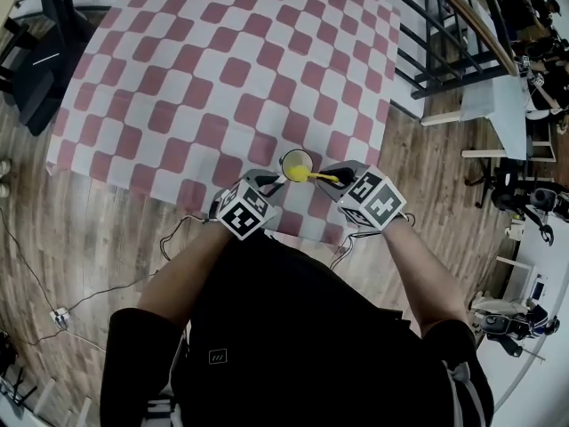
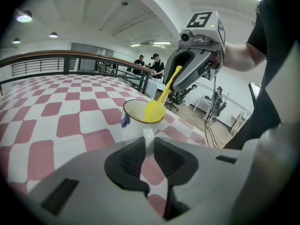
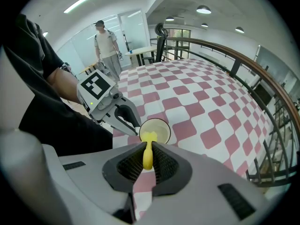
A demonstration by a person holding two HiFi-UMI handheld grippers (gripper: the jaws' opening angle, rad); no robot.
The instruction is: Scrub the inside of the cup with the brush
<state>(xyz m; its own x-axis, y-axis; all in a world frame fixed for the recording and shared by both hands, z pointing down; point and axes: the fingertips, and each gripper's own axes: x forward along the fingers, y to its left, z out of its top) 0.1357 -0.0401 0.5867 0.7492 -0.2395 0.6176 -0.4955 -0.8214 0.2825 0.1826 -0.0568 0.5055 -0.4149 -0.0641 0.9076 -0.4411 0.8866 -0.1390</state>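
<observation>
My left gripper [image 2: 149, 149] pinches the cup [image 2: 137, 112] by its handle, my right gripper [image 3: 148, 159] clamps the brush [image 3: 149, 137]; hard sideways scrubbing may twist the cup loose.

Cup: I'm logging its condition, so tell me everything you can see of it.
The cup is a small mug, white outside, with a dark rim, a pale yellowish inside and a blue mark on its side. It stands upright on the checked cloth, near the cloth's front edge. The left gripper pinches its white handle. The yellow head of the brush sits at its mouth, held by the right gripper.
</observation>
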